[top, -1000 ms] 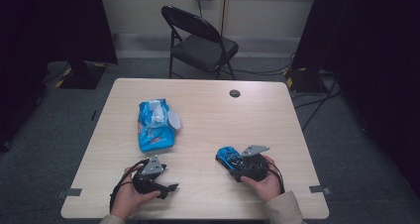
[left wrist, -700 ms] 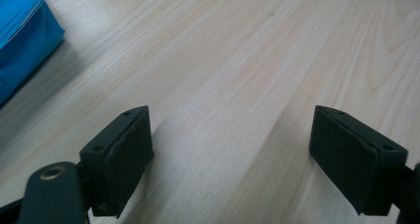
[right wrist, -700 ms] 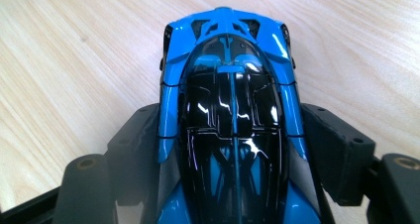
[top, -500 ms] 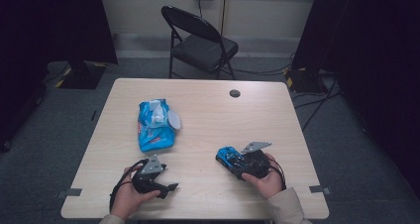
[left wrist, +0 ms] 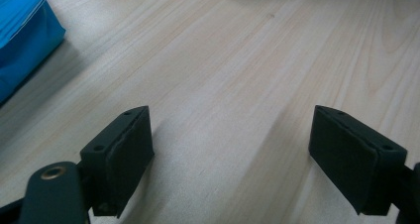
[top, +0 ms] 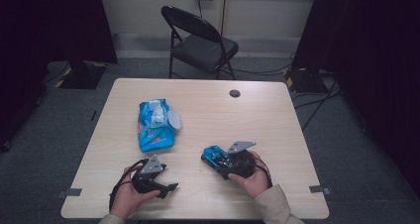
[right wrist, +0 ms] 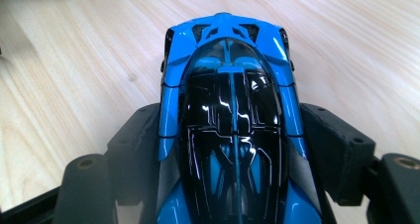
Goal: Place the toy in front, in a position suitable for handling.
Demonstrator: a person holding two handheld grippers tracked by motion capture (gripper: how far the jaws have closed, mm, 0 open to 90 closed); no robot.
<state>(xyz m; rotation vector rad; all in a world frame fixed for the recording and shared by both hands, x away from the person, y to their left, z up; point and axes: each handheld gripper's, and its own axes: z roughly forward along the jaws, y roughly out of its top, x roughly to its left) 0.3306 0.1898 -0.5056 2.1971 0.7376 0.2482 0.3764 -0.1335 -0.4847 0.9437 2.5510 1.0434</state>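
While the blue toy car point(right wrist: 230, 130) sits lengthwise between the right gripper's point(right wrist: 233, 149) two black jaws, both pads press its sides; nose points away from the camera in the right gripper view, dark glossy canopy on top. High view: car point(top: 216, 157) at the near right part of the table point(top: 257, 120), sticking out from the gripper toward the table's middle, low over the wood; whether the wheels touch cannot be told. Right hand point(top: 251, 177) wraps the gripper body, grey three-cornered plate above it.

Left gripper point(left wrist: 247, 149): jaws spread wide, bare wood between them, nothing held. Seen from above it point(top: 166, 187) rests at the near left edge in the left hand point(top: 130, 196), well apart from the car.

Blue wet-wipes pack point(top: 154, 126) lies flat left of centre, flap peeled open, a white wipe showing; its corner enters the left gripper view at upper left.

Small dark round disc point(top: 235, 93) near the far edge. Black folding chair point(top: 200, 43) stands beyond the table.
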